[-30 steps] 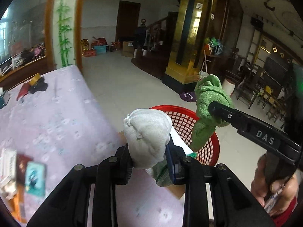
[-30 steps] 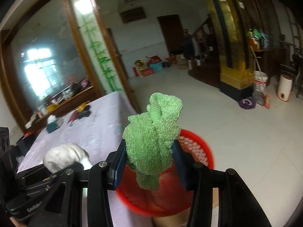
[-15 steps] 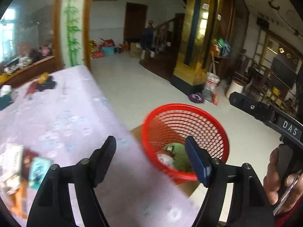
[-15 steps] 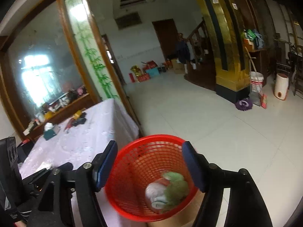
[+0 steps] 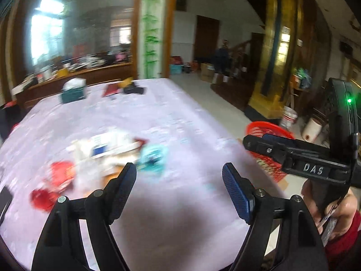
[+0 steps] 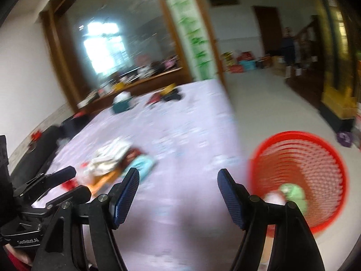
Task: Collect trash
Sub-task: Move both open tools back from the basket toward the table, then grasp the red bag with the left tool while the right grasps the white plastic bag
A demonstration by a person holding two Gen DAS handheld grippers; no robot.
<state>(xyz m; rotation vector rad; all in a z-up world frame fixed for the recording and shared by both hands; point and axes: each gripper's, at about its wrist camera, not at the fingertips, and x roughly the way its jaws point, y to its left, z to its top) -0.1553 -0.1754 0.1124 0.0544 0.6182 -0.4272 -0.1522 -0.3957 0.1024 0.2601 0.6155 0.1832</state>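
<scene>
My left gripper (image 5: 179,168) stands open over the lilac-clothed table (image 5: 171,113), nothing between its blue pads. Just ahead of it lies a blurred pile of trash (image 5: 108,149): white wrappers, a teal packet (image 5: 153,158) and red wrappers (image 5: 58,176). My right gripper (image 6: 178,172) is open and empty too, above the table's near part. The red mesh basket (image 6: 293,133) sits beside the table's edge on the right, with a green cloth bundle (image 6: 293,192) and a white one (image 6: 273,197) inside. Each gripper shows in the other's view: the right gripper (image 5: 282,149), the left gripper (image 6: 61,180).
At the table's far end stand a teal tissue box (image 5: 73,92) and dark and red items (image 5: 133,89). A wooden sideboard (image 5: 90,74) runs behind. A person (image 5: 223,54) stands far back on the tiled floor. A golden pillar (image 5: 270,67) rises on the right.
Both grippers opened and dropped the white and green bundles into the red basket. Then both swung left, away from the basket and toward the trash pile on the table.
</scene>
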